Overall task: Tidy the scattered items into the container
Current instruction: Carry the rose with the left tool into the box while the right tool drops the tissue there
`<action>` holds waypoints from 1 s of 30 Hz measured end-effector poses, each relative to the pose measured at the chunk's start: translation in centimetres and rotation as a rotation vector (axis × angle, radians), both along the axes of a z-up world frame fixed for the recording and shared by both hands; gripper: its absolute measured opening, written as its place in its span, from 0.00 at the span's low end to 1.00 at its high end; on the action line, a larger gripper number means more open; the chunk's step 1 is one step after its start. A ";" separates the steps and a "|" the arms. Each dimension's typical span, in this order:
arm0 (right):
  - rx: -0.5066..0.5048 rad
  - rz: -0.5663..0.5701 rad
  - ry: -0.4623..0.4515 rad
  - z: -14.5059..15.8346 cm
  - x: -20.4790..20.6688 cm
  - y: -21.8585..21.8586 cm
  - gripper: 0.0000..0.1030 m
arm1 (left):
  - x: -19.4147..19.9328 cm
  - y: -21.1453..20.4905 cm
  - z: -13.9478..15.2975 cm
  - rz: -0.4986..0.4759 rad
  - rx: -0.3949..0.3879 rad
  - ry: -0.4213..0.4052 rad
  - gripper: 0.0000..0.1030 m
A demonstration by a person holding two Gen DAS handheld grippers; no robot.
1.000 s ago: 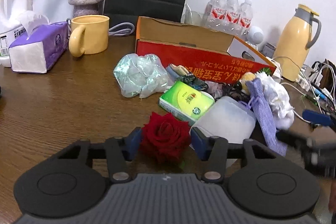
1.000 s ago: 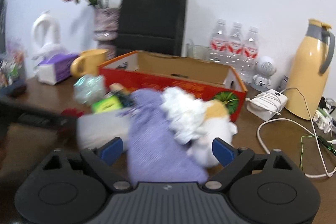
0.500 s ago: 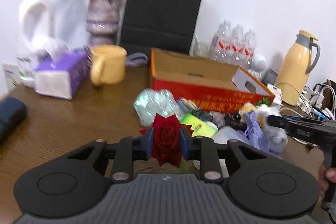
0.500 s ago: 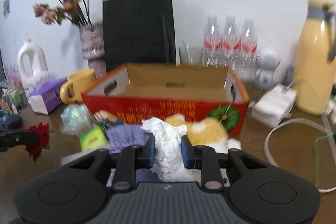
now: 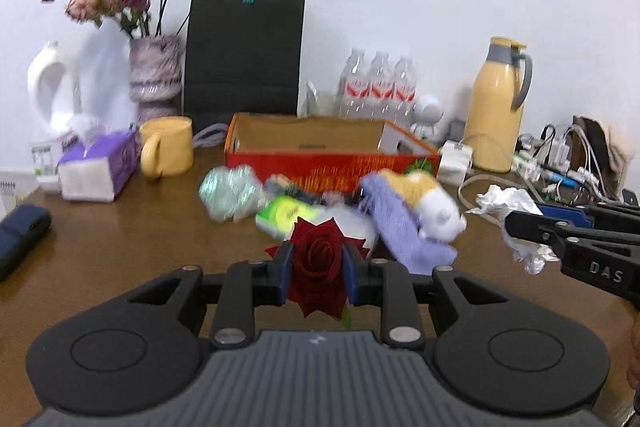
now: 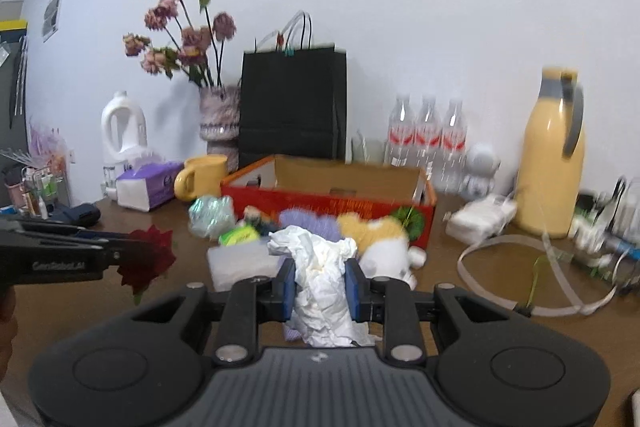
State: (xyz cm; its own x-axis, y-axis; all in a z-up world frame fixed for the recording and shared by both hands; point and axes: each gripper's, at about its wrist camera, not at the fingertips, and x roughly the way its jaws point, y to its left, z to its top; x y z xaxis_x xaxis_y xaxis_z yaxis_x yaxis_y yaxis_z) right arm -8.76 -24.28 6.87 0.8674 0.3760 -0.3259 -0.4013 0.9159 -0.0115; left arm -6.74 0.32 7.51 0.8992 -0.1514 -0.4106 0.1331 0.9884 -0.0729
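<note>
My left gripper (image 5: pixel 317 269) is shut on a red rose (image 5: pixel 320 263), held above the wooden table in front of the pile. My right gripper (image 6: pixel 320 281) is shut on a crumpled white tissue (image 6: pixel 320 275), also lifted off the table. In the left wrist view the right gripper (image 5: pixel 520 227) shows at the right with the tissue (image 5: pixel 508 201). The open red cardboard box (image 5: pixel 332 159) stands behind the pile. In the pile lie a purple cloth (image 5: pixel 404 227), an orange-and-white plush toy (image 5: pixel 428 203), a green packet (image 5: pixel 286 213) and a clear crumpled bag (image 5: pixel 230 193).
A yellow mug (image 5: pixel 168 147), purple tissue pack (image 5: pixel 98 165), vase of dried flowers (image 5: pixel 154 83) and black paper bag (image 5: pixel 244 55) stand at the back left. Water bottles (image 5: pixel 376 83), a yellow thermos (image 5: pixel 498 103) and tangled cables (image 5: pixel 560 155) fill the back right.
Both grippers closed, the left on the rose and the right on the tissue, then lifted and drew back from the pile. The plush toy and purple cloth shifted as the tissue came away.
</note>
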 end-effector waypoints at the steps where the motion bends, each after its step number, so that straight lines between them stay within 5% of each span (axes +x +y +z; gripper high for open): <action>1: 0.004 0.000 -0.007 0.4 0.3 -0.3 0.23 | 0.6 0.1 0.4 -0.002 -0.004 -0.013 0.26; 9: 0.044 -0.022 -0.018 4.2 10.8 -1.6 0.23 | 12.0 0.6 3.7 0.023 0.018 -0.044 0.26; 17: -0.032 0.016 0.124 6.5 28.1 1.6 0.24 | 29.2 -0.6 4.6 0.088 0.097 0.087 0.26; 24: -0.159 0.008 0.398 2.9 43.1 6.1 0.24 | 42.0 -0.2 0.9 0.132 0.166 0.334 0.26; 30: -0.264 -0.066 0.544 -1.8 48.4 8.1 0.32 | 45.9 0.6 -2.9 0.143 0.209 0.437 0.31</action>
